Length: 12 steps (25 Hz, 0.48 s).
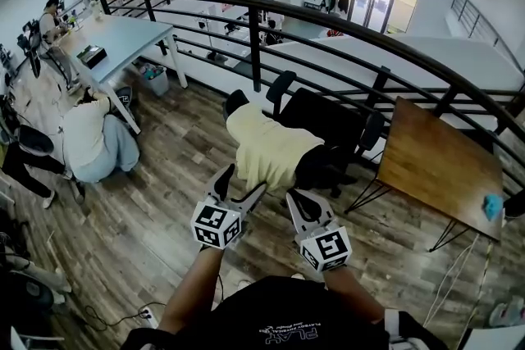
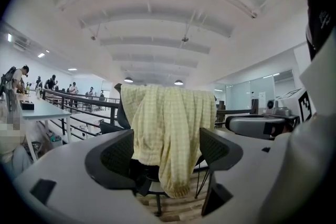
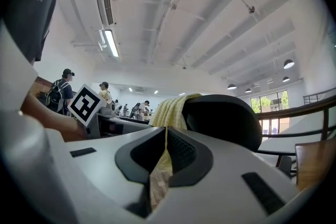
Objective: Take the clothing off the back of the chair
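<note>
Removal was in hand: the right tongs (image 1: 297,197) were clenched on a fold of clothing (image 1: 267,147); the left tongs (image 1: 244,180) stood released. The next move likely required lifting it clear of the chair (image 1: 332,127).

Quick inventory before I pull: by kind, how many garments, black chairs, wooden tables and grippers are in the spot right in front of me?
Garments: 1, the yellow garment
Black chairs: 1, the black chair under it
Wooden tables: 1, the wooden table
Grippers: 2, the left gripper open, the right gripper shut on the garment
Total: 5
</note>
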### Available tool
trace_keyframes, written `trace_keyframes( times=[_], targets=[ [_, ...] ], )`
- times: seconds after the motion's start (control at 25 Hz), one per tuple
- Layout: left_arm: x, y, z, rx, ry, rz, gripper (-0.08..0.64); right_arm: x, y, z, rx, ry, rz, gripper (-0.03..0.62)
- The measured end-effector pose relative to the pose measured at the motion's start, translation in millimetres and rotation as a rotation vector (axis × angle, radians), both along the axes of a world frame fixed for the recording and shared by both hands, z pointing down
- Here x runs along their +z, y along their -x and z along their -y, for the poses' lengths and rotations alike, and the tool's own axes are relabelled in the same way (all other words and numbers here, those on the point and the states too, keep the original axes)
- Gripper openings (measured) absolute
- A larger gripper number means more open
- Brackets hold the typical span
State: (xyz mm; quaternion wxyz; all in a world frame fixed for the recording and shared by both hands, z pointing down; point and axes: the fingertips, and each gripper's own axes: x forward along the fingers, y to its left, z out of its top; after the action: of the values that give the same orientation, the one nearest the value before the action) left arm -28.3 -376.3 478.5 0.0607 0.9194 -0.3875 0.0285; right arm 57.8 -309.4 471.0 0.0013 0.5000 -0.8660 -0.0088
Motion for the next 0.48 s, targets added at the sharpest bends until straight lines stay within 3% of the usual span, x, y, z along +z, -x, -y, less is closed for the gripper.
trace_keyframes(
  times=[0.24, 0.48],
  targets=[
    [1.4, -17.0, 16.9, 0.046, -0.023, 0.070, 0.399, 2.9, -6.3, 10.7, 0.016, 0.008, 0.006, 0.021],
    [1.1, -30.5, 38.5, 0.066, -0.023, 0.077, 0.399, 9.4, -14.7, 17.8, 0.027, 0.024, 0.013, 0.021]
  ],
)
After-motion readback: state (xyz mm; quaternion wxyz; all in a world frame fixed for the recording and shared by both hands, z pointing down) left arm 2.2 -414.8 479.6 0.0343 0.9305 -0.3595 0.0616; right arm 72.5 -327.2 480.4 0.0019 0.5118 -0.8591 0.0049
